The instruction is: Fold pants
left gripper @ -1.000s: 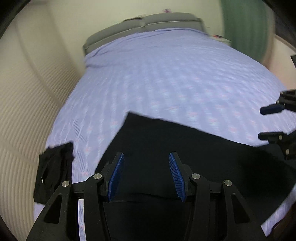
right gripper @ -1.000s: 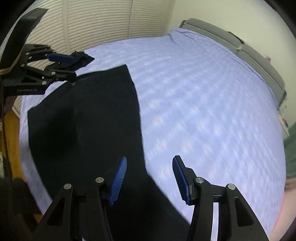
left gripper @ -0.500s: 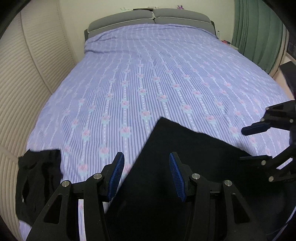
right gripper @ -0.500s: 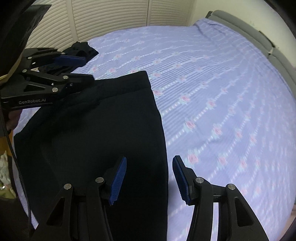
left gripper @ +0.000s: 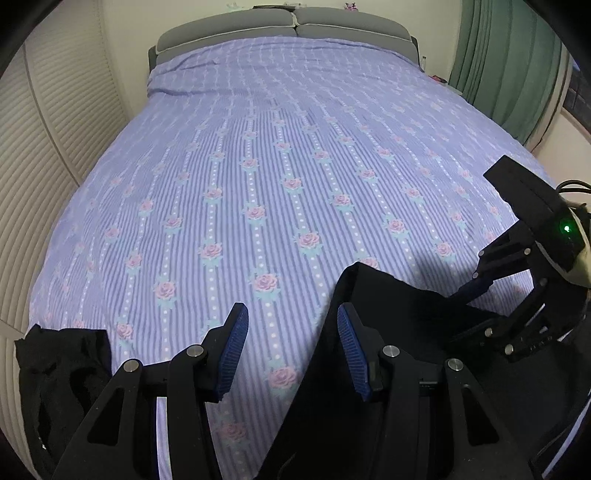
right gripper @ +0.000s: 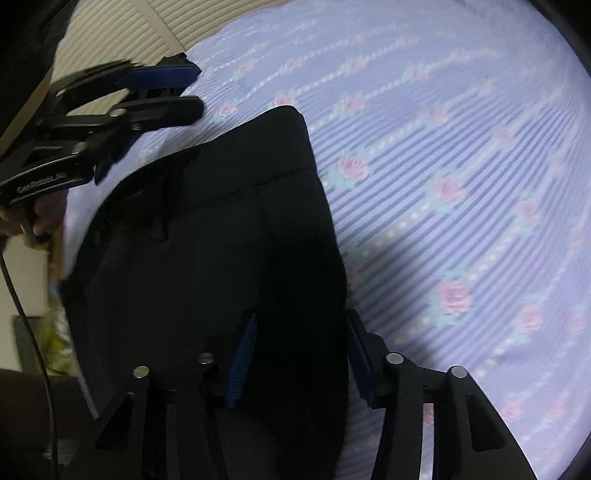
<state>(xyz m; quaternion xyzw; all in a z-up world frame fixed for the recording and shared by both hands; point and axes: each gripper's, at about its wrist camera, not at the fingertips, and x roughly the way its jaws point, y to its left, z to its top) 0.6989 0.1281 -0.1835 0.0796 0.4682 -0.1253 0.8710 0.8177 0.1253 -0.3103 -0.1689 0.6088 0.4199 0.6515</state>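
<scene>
— Where are the pants point(right gripper: 207, 258)?
— Near edge of the bed point(left gripper: 295, 166). Right gripper point(right gripper: 299, 354) closing around the hem; left gripper point(left gripper: 291, 347) released, empty.
— Risk?
— It's blurred, but it might pinch only one layer.

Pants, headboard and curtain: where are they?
Pants point(right gripper: 221, 258): right wrist view, middle of the black cloth.
Headboard point(left gripper: 288, 26): left wrist view, grey padded top.
Curtain point(left gripper: 506, 62): left wrist view, green folds.

Dim, even indoor light; left view sharp, right view motion-blurred, fisheye bending at both edges.
</scene>
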